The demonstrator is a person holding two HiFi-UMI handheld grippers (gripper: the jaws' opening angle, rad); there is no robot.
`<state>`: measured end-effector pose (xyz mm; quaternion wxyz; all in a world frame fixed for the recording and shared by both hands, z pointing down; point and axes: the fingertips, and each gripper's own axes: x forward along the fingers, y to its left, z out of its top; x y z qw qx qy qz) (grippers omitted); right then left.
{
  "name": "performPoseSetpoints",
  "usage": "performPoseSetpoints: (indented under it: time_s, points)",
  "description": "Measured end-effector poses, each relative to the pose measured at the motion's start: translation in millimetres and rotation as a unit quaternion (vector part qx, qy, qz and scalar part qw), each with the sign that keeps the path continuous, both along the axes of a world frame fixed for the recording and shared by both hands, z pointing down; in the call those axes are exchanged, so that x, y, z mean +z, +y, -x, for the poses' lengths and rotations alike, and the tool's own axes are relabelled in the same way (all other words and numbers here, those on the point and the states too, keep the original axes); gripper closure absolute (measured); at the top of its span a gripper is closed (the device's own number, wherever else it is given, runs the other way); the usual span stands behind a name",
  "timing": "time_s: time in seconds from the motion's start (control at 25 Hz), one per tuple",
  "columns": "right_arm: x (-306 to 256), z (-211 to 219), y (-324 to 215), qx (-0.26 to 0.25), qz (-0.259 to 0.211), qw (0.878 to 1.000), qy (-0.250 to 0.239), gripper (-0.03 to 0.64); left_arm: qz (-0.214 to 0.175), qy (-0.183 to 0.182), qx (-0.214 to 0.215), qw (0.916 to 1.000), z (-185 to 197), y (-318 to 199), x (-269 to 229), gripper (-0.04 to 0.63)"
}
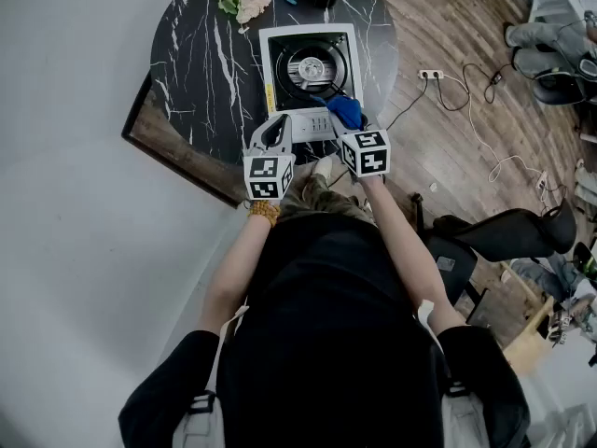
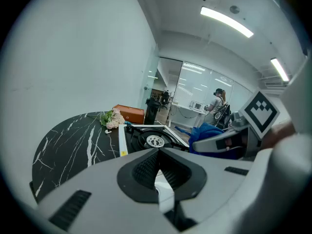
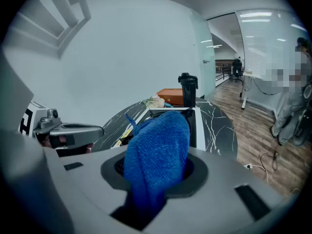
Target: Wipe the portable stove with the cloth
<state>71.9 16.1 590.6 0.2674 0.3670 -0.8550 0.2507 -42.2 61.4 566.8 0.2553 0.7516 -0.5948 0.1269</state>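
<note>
Cloth [image 3: 156, 150]: blue, bunched. Your right gripper [image 1: 355, 129] pinches it over the near right corner of the portable stove [image 1: 269, 73], probably so the loose end can be dragged over the top.
Left gripper [image 2: 158, 172]: jaws pressed together, empty, at the stove's near left edge, likely placed to steady it.
Stove: centred on the black marble table [image 1: 196, 54].
</note>
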Motion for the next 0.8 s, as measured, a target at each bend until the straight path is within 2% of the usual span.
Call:
performPoseSetpoints:
  time_s: [0.2, 0.28, 0.36, 0.44, 0.56, 0.68, 0.8]
  points:
    - [12, 5, -10, -0.006, -0.005, 1.0, 0.025, 0.491, 0.018, -0.026, -0.004, 0.9995, 15, -7, 14, 0.588]
    - [19, 8, -15, -0.014, -0.012, 0.999, 0.039, 0.465, 0.026, -0.031, 0.0, 0.9992, 19, -10, 20, 0.588]
    - [21, 11, -17, -0.019, -0.011, 0.999, 0.041, 0.416, 0.033, -0.037, 0.01, 0.9987, 21, -12, 24, 0.588]
    - [20, 12, -14, -0.021, -0.012, 0.999, 0.038, 0.396, 0.04, -0.048, 0.024, 0.9978, 22, -12, 25, 0.588]
    - [15, 5, -9, -0.022, -0.014, 0.999, 0.041, 0.396, 0.05, -0.086, 0.074, 0.9923, 16, -16, 28, 0.588]
    - [15, -2, -5, -0.013, -0.017, 0.998, 0.063, 0.396, 0.06, -0.145, 0.151, 0.976, 14, -22, 31, 0.586]
    - [35, -7, 1, 0.01, 0.011, 0.994, 0.109, 0.396, 0.075, -0.131, 0.173, 0.9734, 21, -28, 39, 0.584]
